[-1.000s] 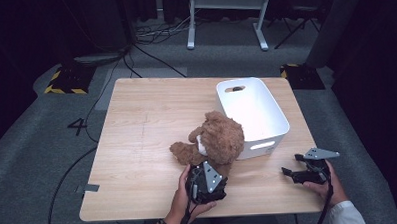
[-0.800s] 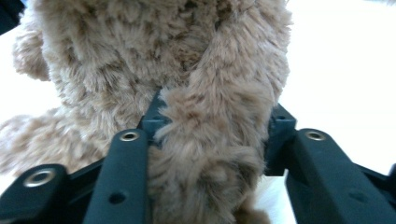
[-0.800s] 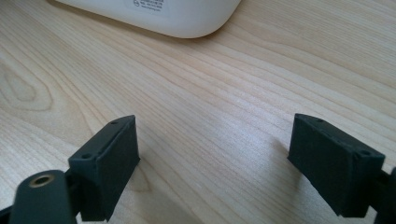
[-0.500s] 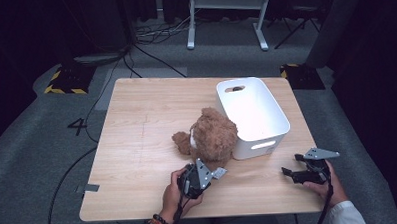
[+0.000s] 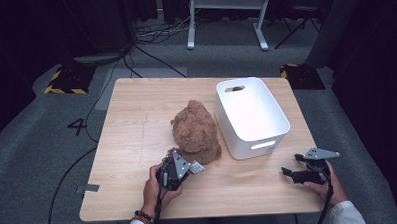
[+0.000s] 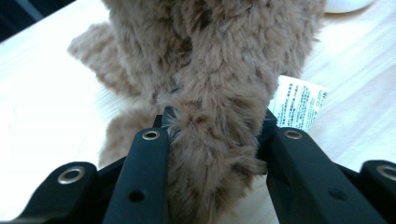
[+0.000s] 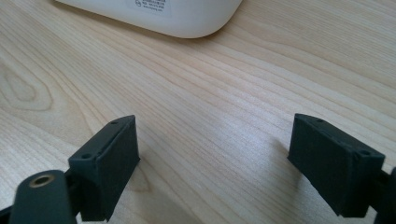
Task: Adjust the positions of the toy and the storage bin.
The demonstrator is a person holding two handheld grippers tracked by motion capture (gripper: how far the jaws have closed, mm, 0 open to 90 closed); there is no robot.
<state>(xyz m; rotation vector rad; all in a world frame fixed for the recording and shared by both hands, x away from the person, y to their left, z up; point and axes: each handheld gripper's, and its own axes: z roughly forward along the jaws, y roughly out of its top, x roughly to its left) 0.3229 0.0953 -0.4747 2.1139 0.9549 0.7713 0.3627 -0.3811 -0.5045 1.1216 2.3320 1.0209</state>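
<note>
A brown teddy bear [image 5: 194, 132] lies on the wooden table [image 5: 137, 139], just left of a white bin [image 5: 253, 147]. My left gripper [image 5: 187, 162] is at the bear's near side. In the left gripper view the jaws have just been closing and now pinch a furry limb of the bear [image 6: 210, 60], with the left gripper [image 6: 215, 126] shut on it. A white label [image 6: 299, 102] hangs beside the limb. My right gripper [image 5: 287, 172] rests near the front right edge; in the right gripper view the right gripper [image 7: 215, 140] is open over bare wood.
The white bin [image 7: 163, 14] stands just beyond the right gripper. Past the table's far edge are cables, a white frame's legs [image 5: 223, 21] and yellow-black blocks [image 5: 65, 81] on the grey floor.
The left gripper slid left along the near side and closed on the bear's limb. The bear shifted left and bunched up. The right hand stayed put.
</note>
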